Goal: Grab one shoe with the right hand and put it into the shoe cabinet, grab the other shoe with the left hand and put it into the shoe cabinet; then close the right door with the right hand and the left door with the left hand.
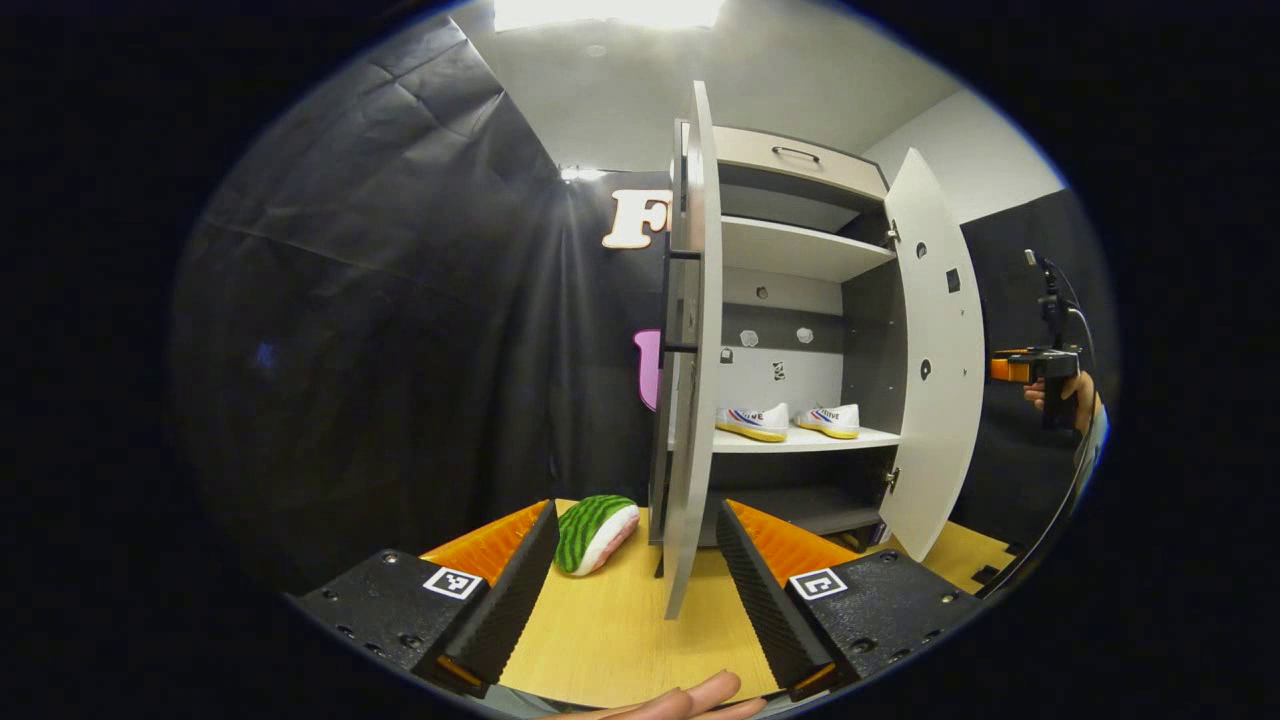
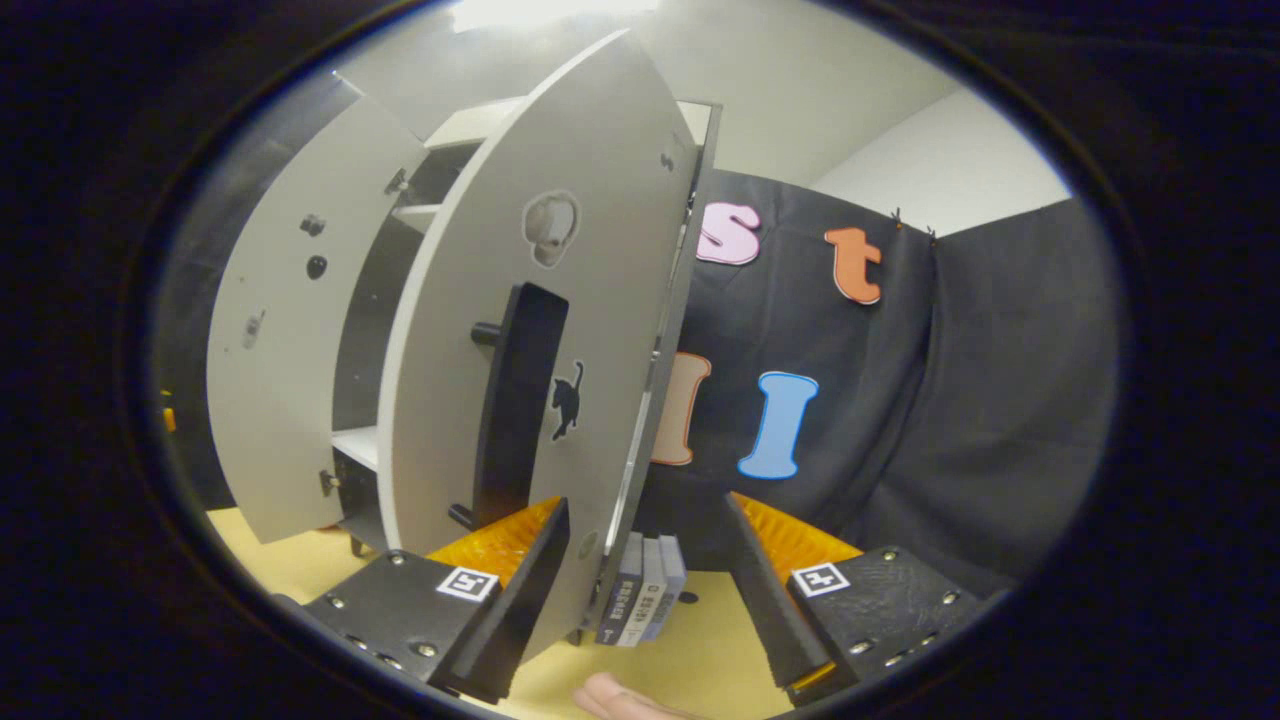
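Observation:
Two white shoes stand side by side on a shelf of the shoe cabinet. Both doors hang open. In the left gripper view the left door is seen edge-on, and its lower edge lies in line with the gap of my open left gripper. The right door swings out to the right; behind it a hand holds the right gripper. In the right gripper view my right gripper is open close to the right door's outer face, just below its black handle.
A watermelon-patterned plush lies on the wooden table left of the cabinet. A few books stand by the cabinet's right side. Black cloth walls close in on both sides. The left door shows beyond the right one.

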{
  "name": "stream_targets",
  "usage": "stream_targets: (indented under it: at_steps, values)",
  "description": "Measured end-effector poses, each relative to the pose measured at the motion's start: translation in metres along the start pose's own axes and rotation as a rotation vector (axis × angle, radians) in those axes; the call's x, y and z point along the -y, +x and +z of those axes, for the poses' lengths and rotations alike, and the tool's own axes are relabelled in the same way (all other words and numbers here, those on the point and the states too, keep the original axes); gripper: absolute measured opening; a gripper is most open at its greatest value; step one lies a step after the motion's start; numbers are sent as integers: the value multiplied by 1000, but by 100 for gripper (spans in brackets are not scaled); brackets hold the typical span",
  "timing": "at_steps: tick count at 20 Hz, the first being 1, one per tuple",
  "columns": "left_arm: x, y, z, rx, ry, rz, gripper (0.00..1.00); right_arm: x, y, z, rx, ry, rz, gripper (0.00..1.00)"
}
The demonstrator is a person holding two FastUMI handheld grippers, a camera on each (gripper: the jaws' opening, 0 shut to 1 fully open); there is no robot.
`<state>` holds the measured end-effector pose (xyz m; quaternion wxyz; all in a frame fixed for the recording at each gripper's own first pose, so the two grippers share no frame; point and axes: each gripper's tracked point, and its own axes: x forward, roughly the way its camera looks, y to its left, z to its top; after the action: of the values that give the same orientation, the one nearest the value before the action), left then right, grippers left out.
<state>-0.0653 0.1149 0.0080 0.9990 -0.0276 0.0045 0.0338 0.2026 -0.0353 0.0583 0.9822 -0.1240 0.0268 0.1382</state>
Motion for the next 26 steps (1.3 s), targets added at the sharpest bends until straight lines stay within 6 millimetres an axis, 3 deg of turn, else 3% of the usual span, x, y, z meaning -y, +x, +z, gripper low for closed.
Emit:
stream_targets:
  at_steps: [2, 4, 5, 7, 9, 13, 18, 20, 22, 26]
  values:
    - [-9, -1, -1, -5, 6, 18, 96, -9, 6, -3, -23, 16, -24, 91]
    - [-11, -1, 0, -11, 0, 24, 92, -26, 10, 8, 3, 55, -16, 92]
    - [-12, 0, -2, -15, -3, 25, 96, -36, 11, 11, 10, 77, -4, 89]
    - [-17, 0, -3, -24, -1, 37, 96, -59, 13, 12, 9, 100, 31, 92]
    - [-23, -1, -4, -34, -8, 45, 96, -67, 9, 17, 38, 106, 26, 98]
    - [-30, -5, 3, -18, -6, 46, 96, -86, -10, 18, 70, 89, 43, 98]
    - [-39, 3, 12, 21, 15, 42, 92, -97, -49, 13, 100, 111, 54, 98]
    - [-46, 11, 14, 14, 6, 50, 96, -97, -63, 9, 96, 133, 52, 97]
    - [-55, 24, 28, 34, 6, 59, 92, -100, -76, 13, 114, 139, 69, 99]
    - [-63, 54, 59, 53, -22, 50, 95, -94, -100, 16, 153, 137, 39, 98]
